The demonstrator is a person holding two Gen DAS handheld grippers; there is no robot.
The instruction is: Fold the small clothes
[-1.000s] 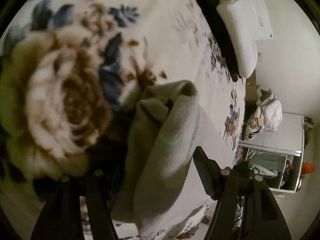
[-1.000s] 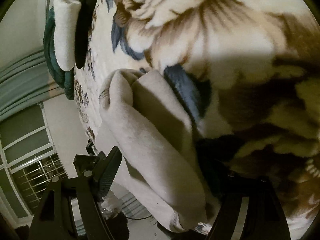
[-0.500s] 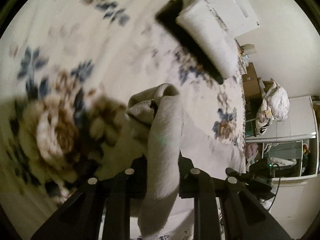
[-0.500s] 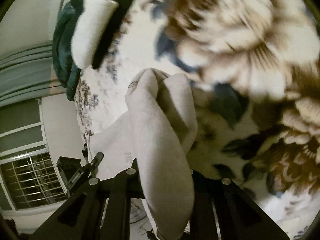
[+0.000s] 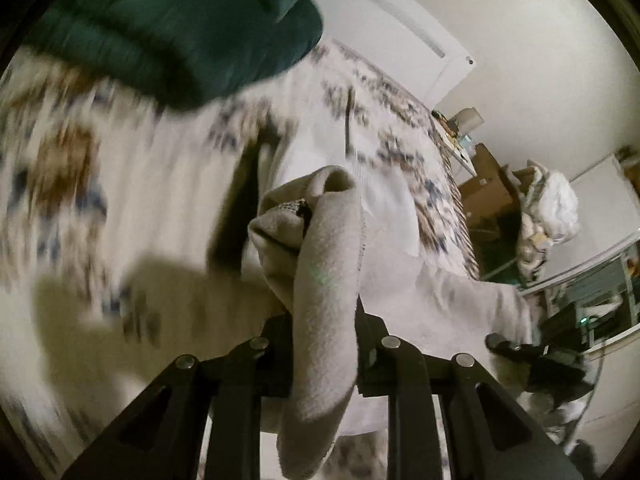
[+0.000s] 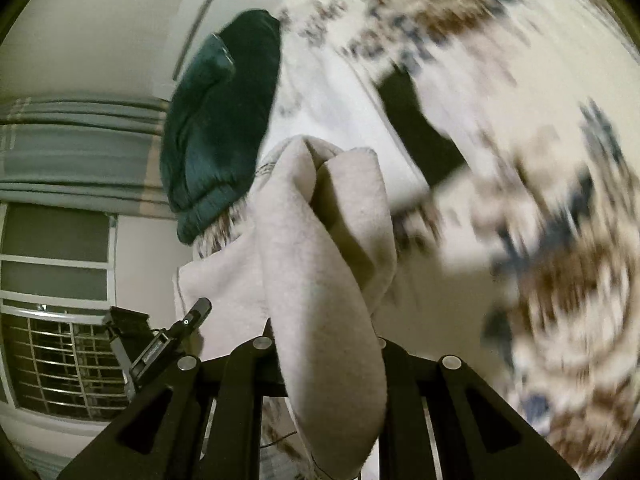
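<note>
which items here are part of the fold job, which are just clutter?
In the job:
- beige garment, pinched in the left gripper and the right gripper
- floral blanket, the work surface

Lying about:
- dark green garment
- black item on the blanket
- cardboard boxes

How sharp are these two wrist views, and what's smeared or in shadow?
Left wrist view: the floral blanket and green garment are motion-smeared, while the grey cloth in the left tool stays sharp. Right wrist view: the blanket is equally streaked; the right tool and its cloth are crisp. Both bend at the edges.
</note>
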